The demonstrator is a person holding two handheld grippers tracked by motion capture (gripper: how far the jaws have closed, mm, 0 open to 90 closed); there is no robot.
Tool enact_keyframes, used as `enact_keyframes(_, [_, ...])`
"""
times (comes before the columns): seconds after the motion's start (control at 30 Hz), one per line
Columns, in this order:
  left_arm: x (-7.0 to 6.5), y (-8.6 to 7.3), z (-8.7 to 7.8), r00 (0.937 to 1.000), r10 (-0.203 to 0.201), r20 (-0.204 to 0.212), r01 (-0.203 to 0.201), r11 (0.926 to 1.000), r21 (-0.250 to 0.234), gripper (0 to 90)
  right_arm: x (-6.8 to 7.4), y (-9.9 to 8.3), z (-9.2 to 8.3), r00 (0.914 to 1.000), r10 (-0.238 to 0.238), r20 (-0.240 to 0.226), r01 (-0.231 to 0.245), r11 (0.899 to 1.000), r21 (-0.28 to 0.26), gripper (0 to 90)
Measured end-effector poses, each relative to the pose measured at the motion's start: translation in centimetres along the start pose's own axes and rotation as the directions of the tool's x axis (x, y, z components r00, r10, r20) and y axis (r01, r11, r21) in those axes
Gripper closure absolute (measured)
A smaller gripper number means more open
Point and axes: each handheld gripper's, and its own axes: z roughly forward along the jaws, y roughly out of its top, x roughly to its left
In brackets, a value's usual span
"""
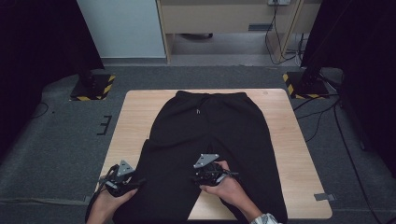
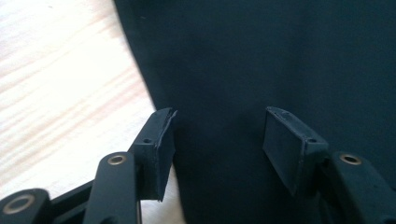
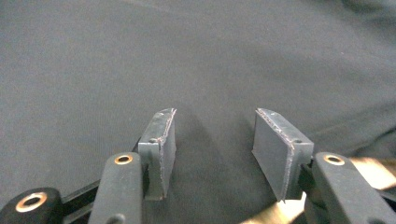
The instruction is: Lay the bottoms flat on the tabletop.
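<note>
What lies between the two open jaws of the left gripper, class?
In the left gripper view, the left gripper stands open over the black trousers; only their dark cloth lies between its jaws, beside the wooden table.

Lighting: dim room, dark corners; tabletop point(image 1: 280, 140) evenly lit from overhead. Black trousers point(image 1: 205, 135) swallow detail. Gripper views soft, close pads blurred; high view grainy.

A light wooden tabletop point(image 1: 140, 116) carries a pair of black trousers point(image 1: 205, 135) spread flat, waistband at its far edge and both legs running to its near edge. Bare wood shows on either side of the trousers and between the leg ends.
</note>
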Motion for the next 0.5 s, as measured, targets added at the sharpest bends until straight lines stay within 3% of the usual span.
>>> enact_keyframes(0.07, [-0.3,-0.1,-0.1,1.0,0.003,0.007,-0.003,1.0,0.003,41.8,0.0,-0.3,-0.3,1.0,-0.004,0.001,0.004,1.0,-0.002,49.2])
enact_keyframes(0.17, [-1.4,0.0,-0.5,0.9991,0.042,0.004,-0.042,0.9987,0.028,38.3,-0.2,-0.8,-0.7,1.0,-0.001,0.008,0.001,1.0,-0.003,49.1])
enact_keyframes(0.27, [-2.0,0.4,-0.6,0.9971,0.073,-0.022,-0.073,0.9973,0.006,34.2,-0.2,-0.9,-1.1,0.9999,-0.005,0.011,0.005,1.0,-0.003,43.4])
enact_keyframes(0.4, [-1.4,1.4,-0.7,0.9975,0.063,-0.032,-0.065,0.996,-0.062,27.7,-0.8,-0.9,-3.2,0.998,0.026,0.058,-0.02,0.996,-0.092,26.6])
enact_keyframes(0.5, [-0.1,2.3,-0.5,0.9982,0.036,-0.049,-0.04,0.9948,-0.093,20.9,-2.3,-1.3,-5.7,0.9903,0.069,0.12,-0.049,0.986,-0.161,17.2])
